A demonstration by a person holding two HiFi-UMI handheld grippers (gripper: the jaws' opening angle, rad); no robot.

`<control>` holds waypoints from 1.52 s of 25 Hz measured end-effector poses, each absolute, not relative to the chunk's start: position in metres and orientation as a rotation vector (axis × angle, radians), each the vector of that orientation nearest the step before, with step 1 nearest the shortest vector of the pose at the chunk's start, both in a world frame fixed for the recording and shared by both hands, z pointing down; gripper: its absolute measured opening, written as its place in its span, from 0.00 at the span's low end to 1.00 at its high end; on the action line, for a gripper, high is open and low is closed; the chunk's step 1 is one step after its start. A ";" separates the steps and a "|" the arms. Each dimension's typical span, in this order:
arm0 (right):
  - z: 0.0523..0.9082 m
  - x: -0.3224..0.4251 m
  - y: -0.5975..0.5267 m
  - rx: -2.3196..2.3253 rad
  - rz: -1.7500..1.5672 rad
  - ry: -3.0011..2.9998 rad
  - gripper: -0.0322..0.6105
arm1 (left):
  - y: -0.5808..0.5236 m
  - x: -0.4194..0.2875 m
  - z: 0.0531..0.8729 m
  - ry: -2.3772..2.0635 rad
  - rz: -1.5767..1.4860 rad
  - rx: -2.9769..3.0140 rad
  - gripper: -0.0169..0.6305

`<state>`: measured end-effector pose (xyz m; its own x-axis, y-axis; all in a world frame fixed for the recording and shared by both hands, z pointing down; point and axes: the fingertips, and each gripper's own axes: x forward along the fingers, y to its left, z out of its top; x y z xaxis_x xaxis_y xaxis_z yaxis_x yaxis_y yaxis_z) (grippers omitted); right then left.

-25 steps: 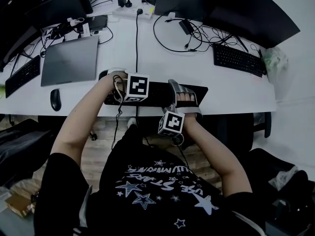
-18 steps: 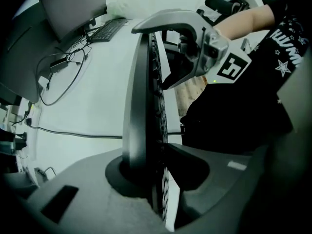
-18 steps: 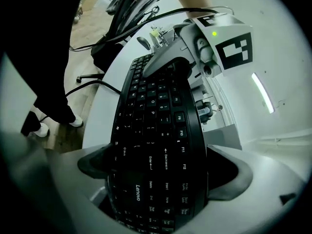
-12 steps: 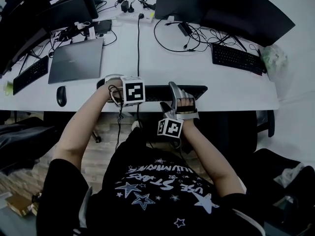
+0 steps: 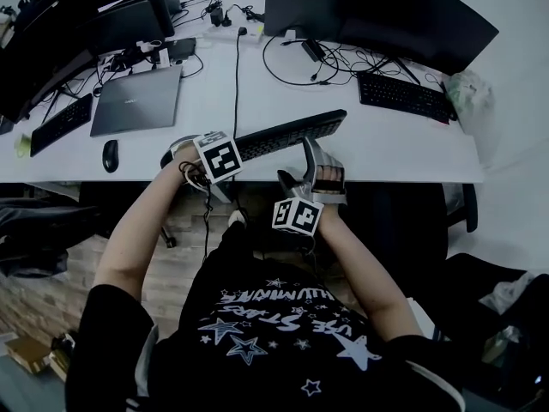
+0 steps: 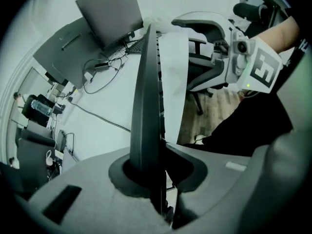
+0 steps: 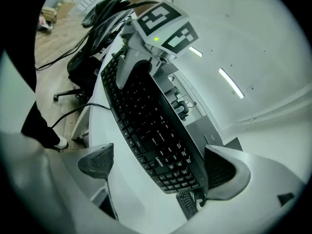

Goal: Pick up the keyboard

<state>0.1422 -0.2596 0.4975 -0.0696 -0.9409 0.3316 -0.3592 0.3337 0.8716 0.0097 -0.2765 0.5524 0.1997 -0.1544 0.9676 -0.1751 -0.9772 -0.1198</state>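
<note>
The black keyboard (image 5: 274, 136) hangs tilted above the front edge of the white desk (image 5: 403, 166), its right end further from me. My left gripper (image 5: 184, 154) is shut on the keyboard's left end. In the left gripper view the keyboard (image 6: 146, 96) runs edge-on out of the pinched jaws (image 6: 156, 172). My right gripper (image 5: 300, 166) sits at the other end with its jaws wide. In the right gripper view the keyboard (image 7: 151, 130) lies keys-up between them (image 7: 163, 172). It rests against the right pad (image 7: 226, 172); the left pad (image 7: 97, 162) stands apart.
A closed grey laptop (image 5: 137, 101) and a mouse (image 5: 110, 155) lie left of the keyboard. A second keyboard (image 5: 403, 97) lies at the right, a third (image 5: 60, 123) at the far left. Monitors (image 5: 369, 11) and loose cables (image 5: 300, 67) fill the back.
The keyboard lay flat at the desk's front edge; now it is lifted and slanted. The left gripper has closed on its left end, and both hands have risen.
</note>
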 end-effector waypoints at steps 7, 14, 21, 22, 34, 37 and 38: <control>0.440 0.176 -0.239 1.501 -0.578 -1.762 0.94 | -0.259 0.025 0.516 -0.725 1.661 2.520 0.16; 0.390 0.206 -0.210 1.753 -0.420 -1.922 0.67 | -0.229 0.037 0.466 -0.990 1.189 2.604 0.15; 0.386 0.225 -0.187 1.889 -0.336 -1.911 0.15 | -0.200 0.033 0.435 -1.037 0.965 2.629 0.15; 0.387 0.227 -0.185 1.899 -0.326 -1.903 0.08 | -0.200 0.032 0.433 -1.049 0.959 2.640 0.15; 0.384 0.207 -0.130 2.008 -0.220 -1.866 0.06 | -0.135 -0.015 0.431 -1.043 0.784 2.612 0.16; 0.385 0.194 -0.110 2.008 -0.202 -1.863 0.06 | -0.109 -0.029 0.434 -0.996 0.727 2.616 0.15; 0.386 0.190 -0.103 2.009 -0.189 -1.864 0.06 | -0.100 -0.033 0.434 -0.989 0.716 2.616 0.16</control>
